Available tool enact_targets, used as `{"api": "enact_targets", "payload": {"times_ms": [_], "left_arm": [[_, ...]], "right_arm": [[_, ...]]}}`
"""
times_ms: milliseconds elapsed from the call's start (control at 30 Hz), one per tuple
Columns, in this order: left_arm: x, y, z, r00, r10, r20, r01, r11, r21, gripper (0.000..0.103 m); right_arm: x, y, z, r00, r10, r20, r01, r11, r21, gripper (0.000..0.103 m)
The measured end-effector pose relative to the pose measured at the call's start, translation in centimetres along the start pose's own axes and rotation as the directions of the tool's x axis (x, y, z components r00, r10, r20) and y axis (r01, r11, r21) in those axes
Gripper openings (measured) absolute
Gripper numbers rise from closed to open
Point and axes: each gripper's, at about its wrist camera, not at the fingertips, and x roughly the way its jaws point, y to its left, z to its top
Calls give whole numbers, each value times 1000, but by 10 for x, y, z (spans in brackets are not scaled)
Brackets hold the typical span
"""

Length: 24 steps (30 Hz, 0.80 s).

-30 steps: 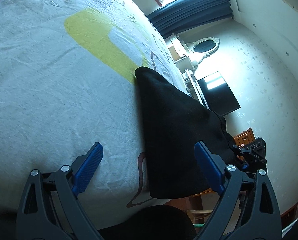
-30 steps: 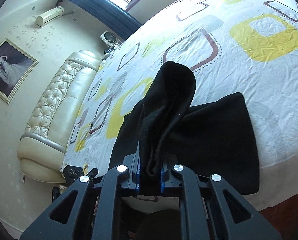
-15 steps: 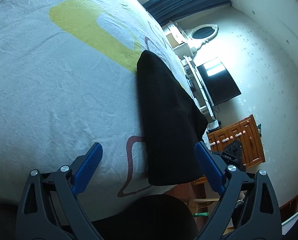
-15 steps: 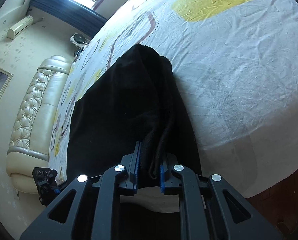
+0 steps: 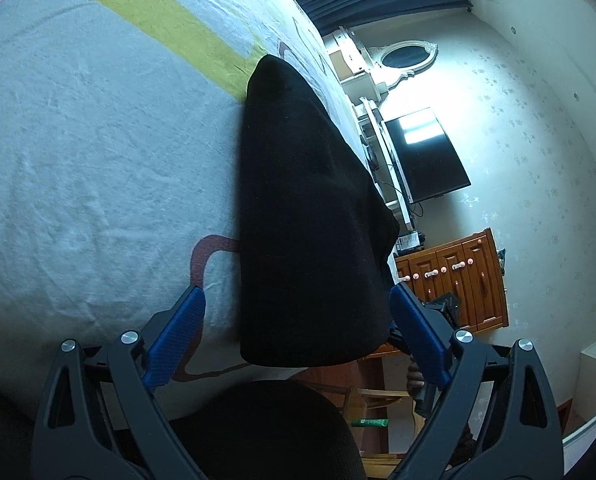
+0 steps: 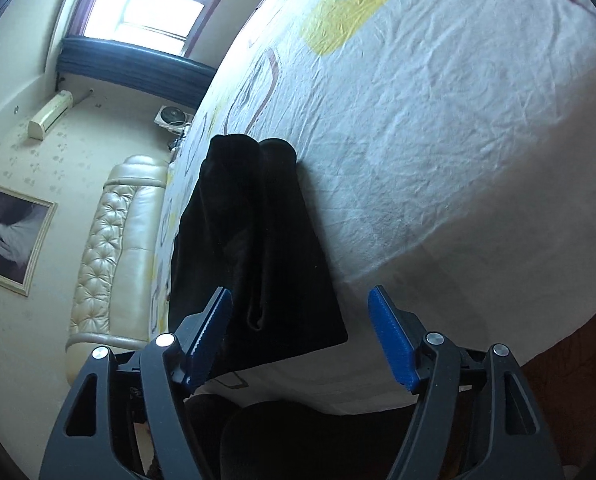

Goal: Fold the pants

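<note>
Nearby, folded pants [image 5: 310, 216] lie on bed [image 5: 77, 160] beside dresser [image 5: 462, 280].

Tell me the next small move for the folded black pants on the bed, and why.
Probably draw both grippers back: the folded black fabric pants lie flat near the edge of the patterned white bedsheet, and the left gripper and right gripper both have open, empty jaws.

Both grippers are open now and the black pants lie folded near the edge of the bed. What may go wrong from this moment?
1. The pants lie at the edge of the bed, and their near end seems to reach that edge; a nudge might slide them off.
2. The top layer shows loose ridges in the right wrist view; it may spring open unpressed.
3. The right gripper has one finger close beside the cloth; pulling back could snag it. The left gripper is open too.
</note>
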Motion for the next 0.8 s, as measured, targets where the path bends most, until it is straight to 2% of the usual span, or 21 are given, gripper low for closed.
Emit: {"api": "enact_targets", "payload": {"times_ms": [133,267,367,500,533,567,633,800], "left_arm": [[11,-3,-5,1000,-16,-17,16,1000,-1,93],[18,-2,-5,999,-35,-14,35,999,-22,93],[22,-1,-3,998,-56,-14,55,997,-46,93],[25,-5,-7,999,-33,-9,33,999,-9,93],[26,-7,-9,1000,-11,-6,11,1000,8,86],[26,-7,-10,1000,27,-5,-27,999,21,73],[26,-4,-11,998,60,-2,-60,998,29,63],[22,-6,-11,993,114,4,-114,992,52,48]], "right_arm": [[18,-8,-6,993,114,-43,-111,992,62,72],[21,-11,-8,985,166,-38,-162,983,83,79],[18,-13,-7,983,176,-41,-172,981,87,79],[23,-10,-9,994,98,-43,-96,994,52,79],[25,-8,-9,996,81,-39,-79,996,40,77],[26,-5,-10,998,53,-42,-53,998,17,71],[26,3,-12,998,-3,-55,1,1000,-30,57],[26,14,-14,999,-28,-40,25,997,-66,50]]}}
